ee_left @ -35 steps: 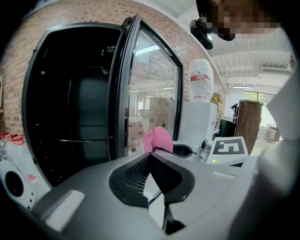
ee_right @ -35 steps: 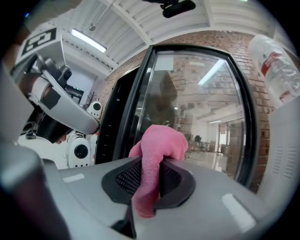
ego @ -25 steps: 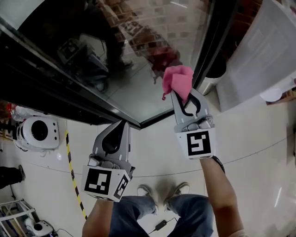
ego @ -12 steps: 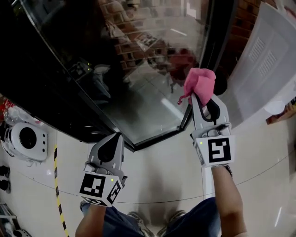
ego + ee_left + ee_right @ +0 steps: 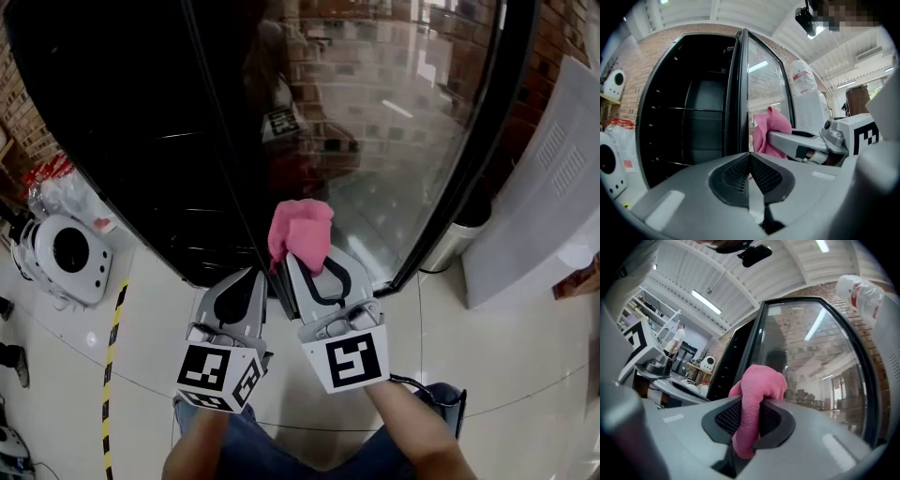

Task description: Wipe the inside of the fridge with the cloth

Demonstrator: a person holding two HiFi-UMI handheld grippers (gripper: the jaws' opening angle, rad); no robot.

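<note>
The black fridge (image 5: 112,122) stands in front of me with its dark shelved inside (image 5: 693,122) showing at the left. Its glass door (image 5: 394,122) hangs open, edge-on in the left gripper view (image 5: 739,93). My right gripper (image 5: 298,264) is shut on a bunched pink cloth (image 5: 302,232), held just in front of the door's edge; the cloth (image 5: 757,385) bulges out above the closed jaws (image 5: 747,414). My left gripper (image 5: 246,277) sits close beside it on the left, shut with nothing in it (image 5: 750,158). The cloth (image 5: 771,131) shows to its right.
A white round appliance (image 5: 61,258) and red bags (image 5: 47,178) lie on the floor at the left, by a yellow-black tape line (image 5: 112,347). A metal bin (image 5: 452,246) and a white panel (image 5: 548,197) stand at the right. A water bottle (image 5: 804,79) tops a white dispenser.
My right gripper has carried the cloth leftward and down, from the door's right side to its edge beside the left gripper. The view has swung to face the fridge.
</note>
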